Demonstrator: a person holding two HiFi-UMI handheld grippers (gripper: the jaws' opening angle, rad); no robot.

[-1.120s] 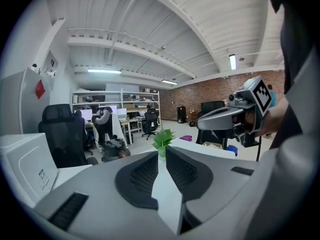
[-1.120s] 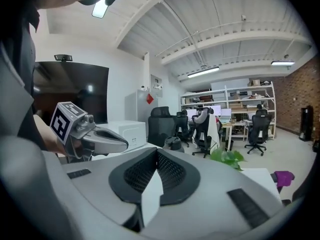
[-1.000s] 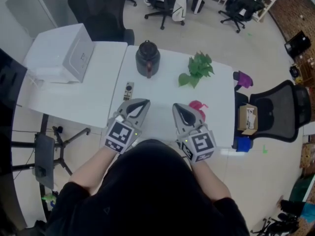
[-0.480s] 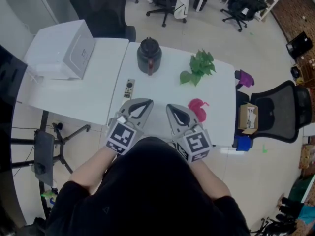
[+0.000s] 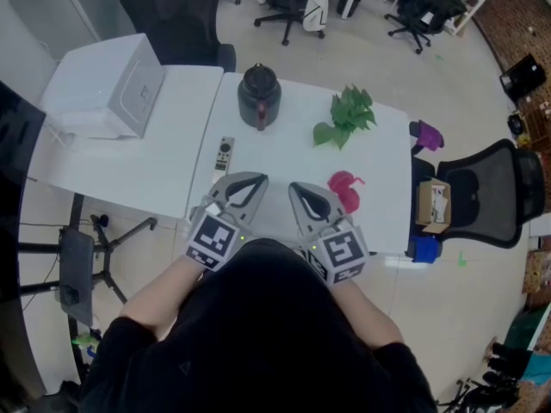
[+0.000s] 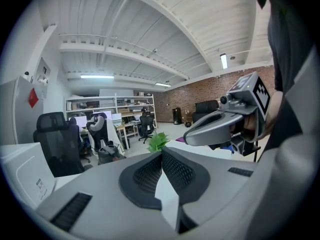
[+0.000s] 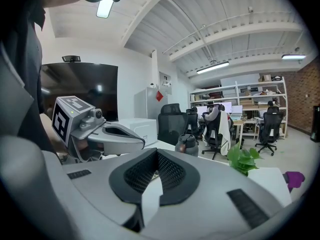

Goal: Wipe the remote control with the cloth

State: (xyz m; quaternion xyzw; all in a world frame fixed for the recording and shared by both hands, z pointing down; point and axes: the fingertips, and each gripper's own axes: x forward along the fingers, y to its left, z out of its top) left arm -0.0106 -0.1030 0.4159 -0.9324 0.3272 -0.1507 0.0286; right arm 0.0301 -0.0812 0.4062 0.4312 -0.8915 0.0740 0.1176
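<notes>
The remote control (image 5: 225,154), slim and grey, lies on the white table (image 5: 284,157) just beyond my left gripper (image 5: 250,181). A crumpled pink cloth (image 5: 344,188) lies to the right of my right gripper (image 5: 298,188). Both grippers hover side by side over the table's near edge, apart from remote and cloth. In the left gripper view the left gripper (image 6: 161,152) has its jaws shut with nothing between them. The right gripper (image 7: 157,152) is likewise shut and holds nothing in its own view.
A dark kettle (image 5: 258,98) and a green plant (image 5: 347,120) stand at the table's far side. A white box-shaped appliance (image 5: 112,84) sits on the adjoining table to the left. A black office chair (image 5: 491,196), a cardboard box (image 5: 435,206) and a purple object (image 5: 426,134) are to the right.
The right gripper has drifted slightly left, closer to the left gripper. Nothing else has moved.
</notes>
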